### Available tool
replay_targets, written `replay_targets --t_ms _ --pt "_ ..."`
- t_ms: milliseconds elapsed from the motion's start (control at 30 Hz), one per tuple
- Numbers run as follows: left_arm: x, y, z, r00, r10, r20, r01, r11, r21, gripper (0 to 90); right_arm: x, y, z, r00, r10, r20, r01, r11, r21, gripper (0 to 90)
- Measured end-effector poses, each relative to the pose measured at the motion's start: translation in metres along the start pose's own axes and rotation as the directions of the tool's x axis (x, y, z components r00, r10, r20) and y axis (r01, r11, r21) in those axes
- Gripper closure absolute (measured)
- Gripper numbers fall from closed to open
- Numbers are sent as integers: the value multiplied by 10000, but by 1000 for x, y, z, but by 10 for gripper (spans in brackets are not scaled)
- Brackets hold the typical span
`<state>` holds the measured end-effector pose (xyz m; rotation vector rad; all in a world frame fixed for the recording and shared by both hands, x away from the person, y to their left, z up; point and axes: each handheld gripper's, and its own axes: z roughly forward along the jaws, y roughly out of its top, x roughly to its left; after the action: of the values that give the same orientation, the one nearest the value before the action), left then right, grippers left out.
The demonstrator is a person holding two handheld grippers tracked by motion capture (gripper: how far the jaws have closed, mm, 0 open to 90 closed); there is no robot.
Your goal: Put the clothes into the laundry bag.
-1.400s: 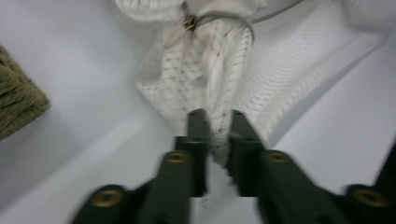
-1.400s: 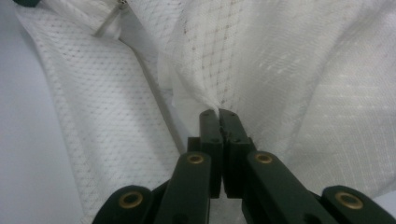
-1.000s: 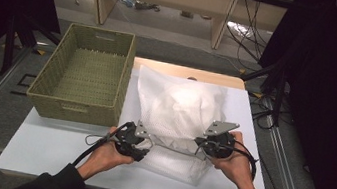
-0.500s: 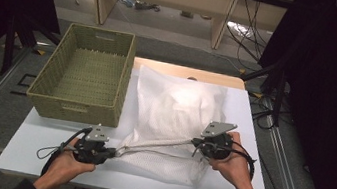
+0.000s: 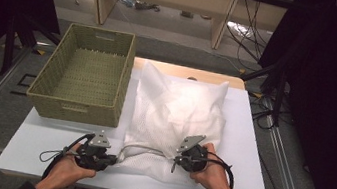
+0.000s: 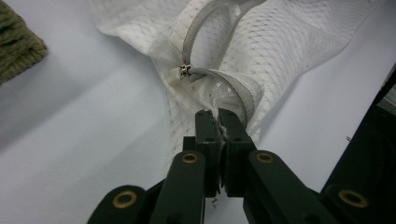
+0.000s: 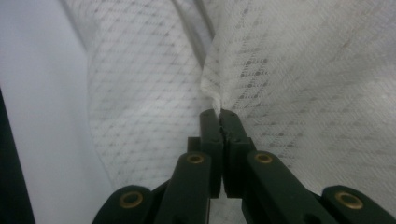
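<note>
Two tools work along the near edge of the tabletop (image 5: 249,152), each gripped by a hand that comes in from below. The left tool (image 5: 111,158) sits toward the near left corner; its jaws have just been closing and now pinch the zipper tape of the white mesh bag (image 5: 177,121), as the left gripper view shows, with the metal zipper slider (image 6: 185,70) a little beyond the jaw tips and the grey zipper (image 6: 201,32) curling away in a loop. The right tool (image 5: 175,162) lies near the middle of the near edge, its jaws clamped tight on a fold of the bag's netting. Between the two tools the open zipper edge stretches as a slack band. The mesh bag itself lies flat on the tabletop, reaching from the near edge to the far edge, bulging with something white inside. Just beside it, on the far left corner and overhanging it, stands an empty woven basket (image 5: 51,87).
</note>
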<state>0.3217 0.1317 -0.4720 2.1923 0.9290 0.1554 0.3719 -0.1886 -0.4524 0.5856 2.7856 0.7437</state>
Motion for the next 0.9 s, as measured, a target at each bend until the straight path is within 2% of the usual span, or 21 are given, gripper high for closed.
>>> replay_targets --t_ms 33,67,100,133,167,200,233,333,367,433,567,600,633,667,700,733,767,800,833,867,900 --pt "-1 0 1 10000 4 -8 -4 10000 -20 869 -1 0 -2 9999 -4 141 4 10000 -40 900" --pt "-3 0 2 9999 -34 161 34 10000 11 870 -1 -1 -2 9997 235 47 -235 9997 18 900" --pt "-5 0 4 9996 -154 256 155 9999 -45 870 -2 -2 -2 9999 168 20 -168 9998 -71 900" --pt "-7 1 5 9995 -94 312 94 10000 11 871 -3 -3 -2 9999 135 32 -134 9999 -71 900" --pt "-11 2 6 9985 -34 540 35 10000 -25 872 -3 -4 -2 9999 114 64 -114 9999 -26 900" --pt "-15 3 8 9981 -43 607 44 10000 -16 873 -2 -4 -3 9994 356 5 -356 9994 -22 900" --pt "-19 4 10 9973 97 726 -97 10000 -7 874 -4 -5 -3 9997 223 -37 -223 9998 -12 900" --pt "-30 6 13 9940 159 1085 -155 9999 -45 878 -7 -10 -4 9996 275 -35 -274 9994 202 900" --pt "-34 6 13 9919 223 1252 -220 9998 -36 879 -7 -13 -5 9994 333 -58 -332 9991 267 900" --pt "-37 6 13 9822 -167 1873 218 9994 -252 879 -10 -22 -9 9990 441 92 -445 9981 436 900" --pt "-41 5 12 9775 -170 2102 233 9994 -274 879 -22 -36 -19 9958 652 638 -687 9962 544 900" --pt "-41 5 11 9778 -153 2091 226 9992 -322 878 -24 -39 -21 9941 794 737 -832 9953 490 900" --pt "-40 5 10 9777 26 2098 36 9996 -294 874 -26 -41 -24 9936 812 787 -848 9954 439 900" --pt "-40 5 10 9788 42 2050 33 9993 -361 857 -26 -44 -26 9911 1081 774 -1111 9932 354 900" --pt "-40 4 9 9841 -16 1776 73 9995 -310 835 -24 -44 -27 9904 1183 716 -1208 9921 327 900" --pt "-37 4 7 9899 388 1363 -370 9992 -160 823 -23 -42 -27 9923 1068 631 -1083 9939 210 900" --pt "-35 3 5 9916 540 1178 -534 9985 -80 809 -19 -38 -25 9956 860 380 -862 9963 36 900" --pt "-31 3 2 9935 635 948 -632 9980 -56 801 -16 -36 -24 9964 765 353 -764 9971 -42 900" --pt "-27 2 -2 9940 647 887 -639 9979 -118 801 -11 -32 -23 9976 618 302 -616 9981 -68 900" --pt "-25 1 -4 9963 449 739 -437 9989 -175 796 -9 -29 -22 9989 476 22 -476 9989 -37 900" --pt "-22 0 -7 9967 414 694 -405 9991 -148 802 -6 -28 -21 9989 464 28 -463 9988 -151 900"
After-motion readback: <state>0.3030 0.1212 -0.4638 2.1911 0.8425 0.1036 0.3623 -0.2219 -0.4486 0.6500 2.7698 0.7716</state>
